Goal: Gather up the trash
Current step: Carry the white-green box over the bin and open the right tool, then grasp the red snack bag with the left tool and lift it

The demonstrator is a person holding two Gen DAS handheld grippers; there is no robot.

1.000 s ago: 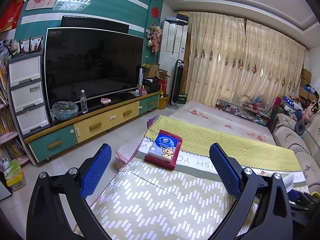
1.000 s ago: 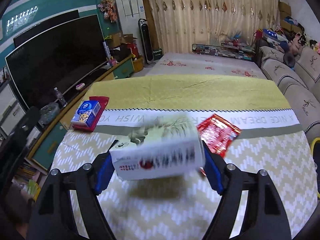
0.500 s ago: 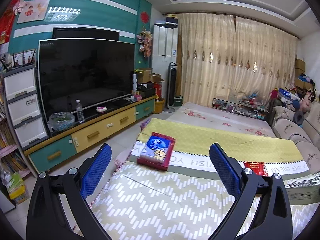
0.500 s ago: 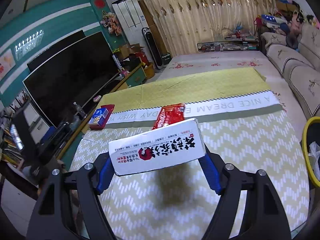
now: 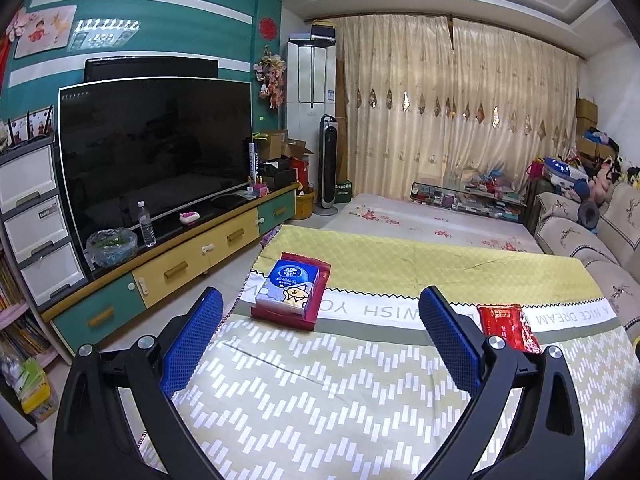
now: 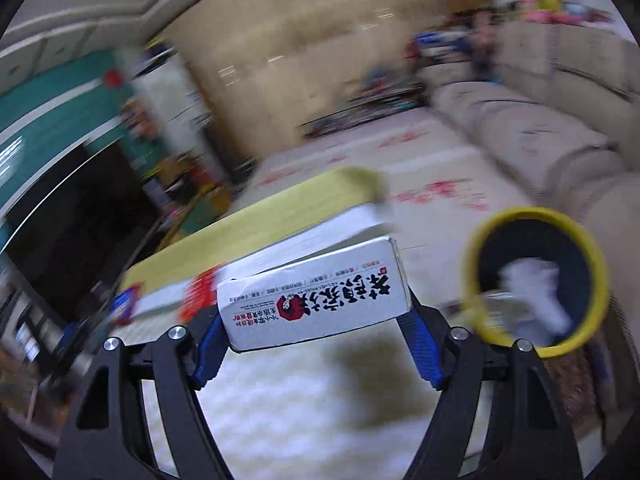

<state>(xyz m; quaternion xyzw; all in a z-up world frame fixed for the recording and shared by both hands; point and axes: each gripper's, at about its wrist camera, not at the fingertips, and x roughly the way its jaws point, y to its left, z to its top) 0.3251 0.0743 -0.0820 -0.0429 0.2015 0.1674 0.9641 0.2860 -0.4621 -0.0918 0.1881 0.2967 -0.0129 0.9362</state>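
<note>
My right gripper is shut on a white carton with black and red print, held above the patterned table. To its right a yellow-rimmed bin with a dark liner holds white crumpled trash. The right wrist view is blurred by motion. My left gripper hangs open over the table with nothing between its blue pads. Ahead of it a blue tissue pack lies on a red box. A red snack wrapper lies just right of the right finger.
The table wears a chevron and yellow cloth. A TV on a low cabinet lines the left wall, with white drawers beside it. A sofa stands at right, curtains behind.
My right gripper has swung rightward with the carton, bringing the yellow-rimmed bin into view. My left gripper shifted slightly, so the red wrapper now shows by its right finger.
</note>
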